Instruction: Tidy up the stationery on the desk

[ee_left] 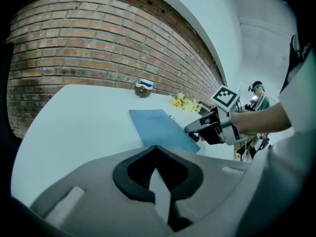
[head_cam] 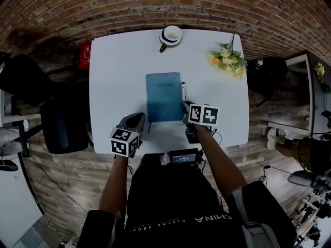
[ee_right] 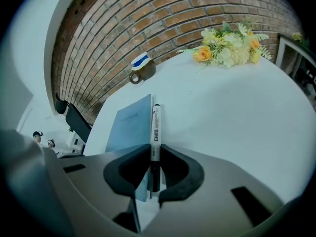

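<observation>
**A:** What does the right gripper [ee_right: 154, 158] have?

**B:** Its jaws are pinched narrowly on the dark near end of a slim white marker pen [ee_right: 155, 125]. The pen runs straight ahead from the jaws, low over the white rounded table [head_cam: 116, 71].

**A:** And the flat blue notebook [head_cam: 164, 96]?

**B:** Just left of that gripper, its long edge right beside the pen. I cannot tell whether they touch.

**A:** The left gripper [ee_left: 157, 151]?

**B:** Jaws pressed together, nothing between them. It hovers at the near table edge. The notebook lies ahead of it and slightly right, with the right gripper beyond the notebook's near corner.

**A:** Anything further off?

**B:** Well ahead of both grippers, a white cup with a blue stripe [head_cam: 170, 36] stands near the brick wall [head_cam: 155, 4]. A bunch of yellow flowers [ee_right: 227, 51] lies far ahead and to the right of the right gripper
</observation>
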